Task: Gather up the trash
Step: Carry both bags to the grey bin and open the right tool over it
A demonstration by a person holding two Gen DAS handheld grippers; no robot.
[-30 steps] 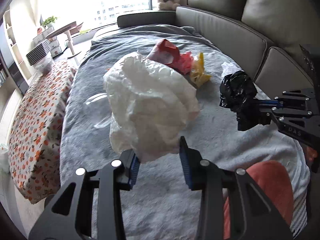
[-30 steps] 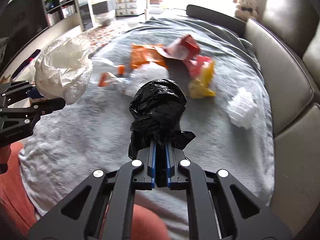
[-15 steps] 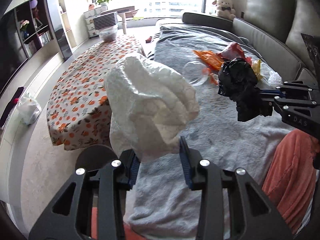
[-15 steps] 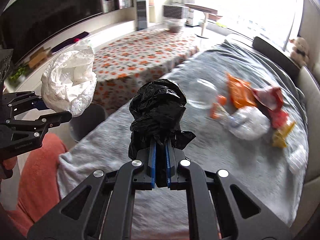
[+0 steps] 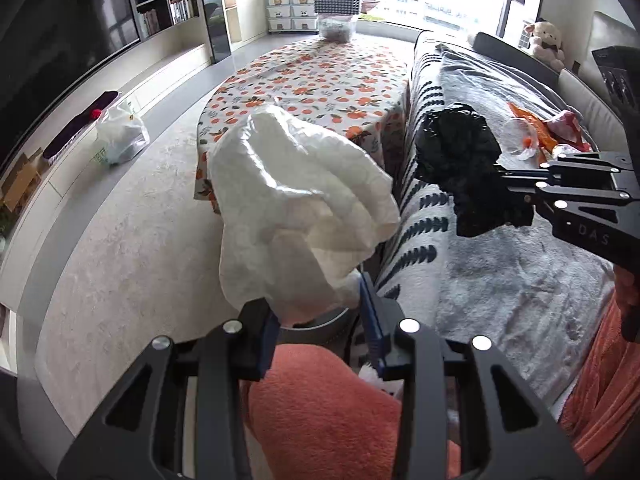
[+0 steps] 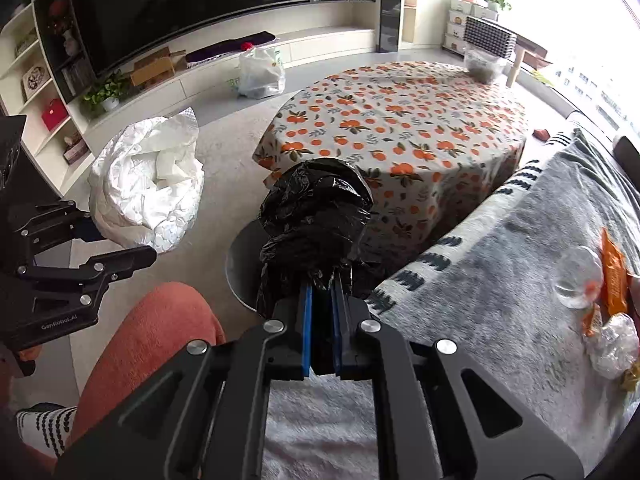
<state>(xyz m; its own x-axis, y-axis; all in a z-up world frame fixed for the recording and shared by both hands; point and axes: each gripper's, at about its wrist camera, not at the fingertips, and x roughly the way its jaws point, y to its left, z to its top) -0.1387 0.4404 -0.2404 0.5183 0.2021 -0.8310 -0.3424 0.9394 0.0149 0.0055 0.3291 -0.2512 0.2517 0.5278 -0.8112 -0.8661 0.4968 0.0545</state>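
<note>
I have the left gripper (image 5: 316, 320) clamped on the white crumpled bag (image 5: 300, 204) and the right gripper (image 6: 322, 320) clenched on the black bag (image 6: 316, 216), both lifted clear near the grey bin (image 6: 242, 268) for dropping.

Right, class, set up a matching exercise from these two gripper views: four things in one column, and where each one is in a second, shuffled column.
Things
1. white crumpled bag
2. black crumpled bag
3. orange wrapper
4. tied white shopping bag

Places
A. on the floor by the TV shelf
B. held in the right gripper
C. lying on the grey blanket
D. held in the left gripper

Pairs: 1-D, 2-B, 3-C, 4-A
</note>
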